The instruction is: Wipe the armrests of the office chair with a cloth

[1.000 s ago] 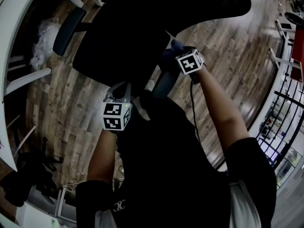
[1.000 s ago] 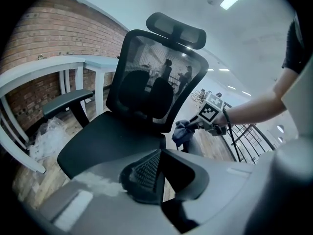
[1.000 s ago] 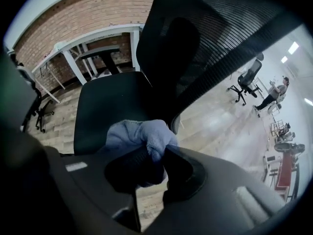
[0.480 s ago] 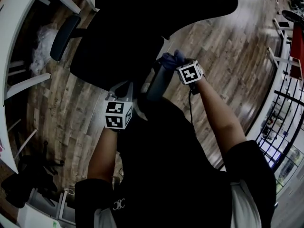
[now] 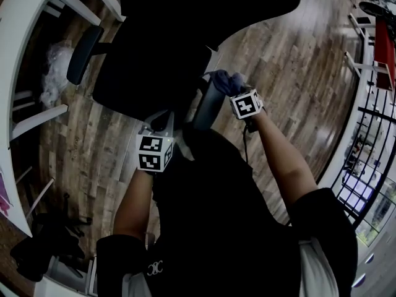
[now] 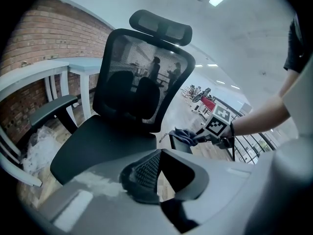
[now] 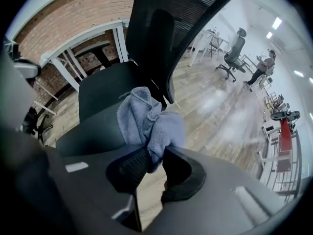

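The black mesh office chair [image 5: 167, 36] stands right in front of me, backrest [image 6: 142, 82] and headrest in the left gripper view. My right gripper [image 5: 235, 91] is shut on a crumpled blue-grey cloth [image 7: 146, 119] and holds it on the far end of the chair's right armrest [image 5: 206, 107]. The left gripper view shows the same cloth [image 6: 185, 135] lying on that armrest [image 6: 177, 145]. My left gripper [image 5: 162, 119] hovers near the seat's front edge, its jaws [image 6: 159, 153] closed together on nothing. The other armrest [image 5: 83, 54] is untouched at the left.
A white desk [image 5: 25, 36] with slanted legs and a brick wall [image 6: 29, 38] flank the chair's left side, with crumpled plastic [image 5: 57, 64] on the wood floor under the desk. A black railing [image 5: 371, 141] runs at the right. Another office chair [image 7: 234, 50] and people stand far off.
The right gripper and cloth have slid a little toward me, staying on the right armrest. The chair has shifted slightly. The left gripper has barely moved.
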`<state>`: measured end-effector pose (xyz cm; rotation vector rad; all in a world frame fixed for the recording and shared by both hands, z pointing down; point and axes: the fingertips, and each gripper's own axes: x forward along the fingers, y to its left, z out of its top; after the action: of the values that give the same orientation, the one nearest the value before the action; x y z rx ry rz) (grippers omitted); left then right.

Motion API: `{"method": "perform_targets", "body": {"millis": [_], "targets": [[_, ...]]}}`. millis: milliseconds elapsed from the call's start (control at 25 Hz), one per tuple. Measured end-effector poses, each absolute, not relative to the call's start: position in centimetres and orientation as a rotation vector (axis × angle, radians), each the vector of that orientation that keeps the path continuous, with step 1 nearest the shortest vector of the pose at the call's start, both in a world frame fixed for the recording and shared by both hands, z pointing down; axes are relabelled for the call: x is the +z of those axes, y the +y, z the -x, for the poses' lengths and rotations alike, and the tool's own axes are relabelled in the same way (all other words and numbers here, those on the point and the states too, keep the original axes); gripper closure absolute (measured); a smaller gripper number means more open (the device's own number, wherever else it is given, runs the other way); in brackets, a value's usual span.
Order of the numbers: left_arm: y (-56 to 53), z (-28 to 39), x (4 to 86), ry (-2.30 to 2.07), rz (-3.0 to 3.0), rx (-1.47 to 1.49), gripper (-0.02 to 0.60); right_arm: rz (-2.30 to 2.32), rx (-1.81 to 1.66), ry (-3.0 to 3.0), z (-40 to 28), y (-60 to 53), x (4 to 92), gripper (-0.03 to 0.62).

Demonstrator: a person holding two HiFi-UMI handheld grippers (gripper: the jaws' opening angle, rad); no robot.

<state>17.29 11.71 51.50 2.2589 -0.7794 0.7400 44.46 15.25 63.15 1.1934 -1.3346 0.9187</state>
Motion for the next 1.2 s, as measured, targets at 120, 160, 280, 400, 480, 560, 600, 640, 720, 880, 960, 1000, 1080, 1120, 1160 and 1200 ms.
{"method": "perform_targets", "body": {"millis": [120, 160, 280, 400, 480, 560, 600, 640, 720, 880, 960, 1000, 1080, 1120, 1160, 1200], "targets": [[11.9, -16.6, 51.4, -0.752, -2.273, 0.747, 0.575, -1.219, 0.932, -1.328, -43.6, 16.2, 62.9, 0.513], [12.0, -16.4, 51.3, -0.743, -2.278, 0.751, 0.575, -1.226, 0.938, -1.323, -43.3, 16.5, 62.9, 0.514], [12.3, -15.6, 51.2, -0.712, -2.294, 0.763, 0.575, -1.244, 0.96, -1.3, -42.3, 17.8, 62.6, 0.517], [12.5, -14.9, 51.0, -0.682, -2.31, 0.771, 0.575, -1.257, 0.985, -1.281, -41.2, 19.2, 62.7, 0.522], [12.6, -14.5, 51.0, -0.662, -2.317, 0.78, 0.575, -1.266, 0.997, -1.269, -40.6, 20.1, 62.7, 0.523], [12.8, -14.1, 51.0, -0.641, -2.324, 0.789, 0.575, -1.275, 1.013, -1.267, -39.8, 21.0, 62.7, 0.525], [12.8, -13.9, 51.0, -0.631, -2.329, 0.794, 0.575, -1.279, 1.02, -1.268, -39.4, 21.4, 62.8, 0.526], [12.9, -13.7, 50.9, -0.622, -2.335, 0.798, 0.575, -1.281, 1.024, -1.269, -38.9, 21.8, 62.7, 0.525], [13.0, -13.5, 50.9, -0.605, -2.344, 0.805, 0.575, -1.281, 1.033, -1.262, -38.1, 22.8, 62.7, 0.526], [13.3, -13.1, 51.0, -0.57, -2.355, 0.815, 0.575, -1.279, 1.07, -1.26, -36.1, 24.8, 62.7, 0.526], [13.4, -13.1, 51.0, -0.552, -2.362, 0.821, 0.575, -1.274, 1.089, -1.278, -34.8, 25.7, 62.7, 0.526], [13.4, -13.1, 51.0, -0.543, -2.366, 0.823, 0.575, -1.271, 1.101, -1.288, -34.1, 26.2, 62.7, 0.526], [13.5, -13.1, 51.0, -0.529, -2.37, 0.823, 0.575, -1.262, 1.124, -1.31, -32.8, 27.2, 62.8, 0.528], [13.5, -13.1, 51.0, -0.523, -2.372, 0.822, 0.575, -1.258, 1.13, -1.32, -32.1, 27.7, 62.8, 0.528], [13.6, -13.1, 51.1, -0.516, -2.373, 0.823, 0.575, -1.254, 1.134, -1.328, -31.5, 28.1, 62.8, 0.53], [13.6, -13.1, 51.2, -0.509, -2.373, 0.824, 0.575, -1.252, 1.137, -1.334, -31.0, 28.5, 62.7, 0.53]]}}
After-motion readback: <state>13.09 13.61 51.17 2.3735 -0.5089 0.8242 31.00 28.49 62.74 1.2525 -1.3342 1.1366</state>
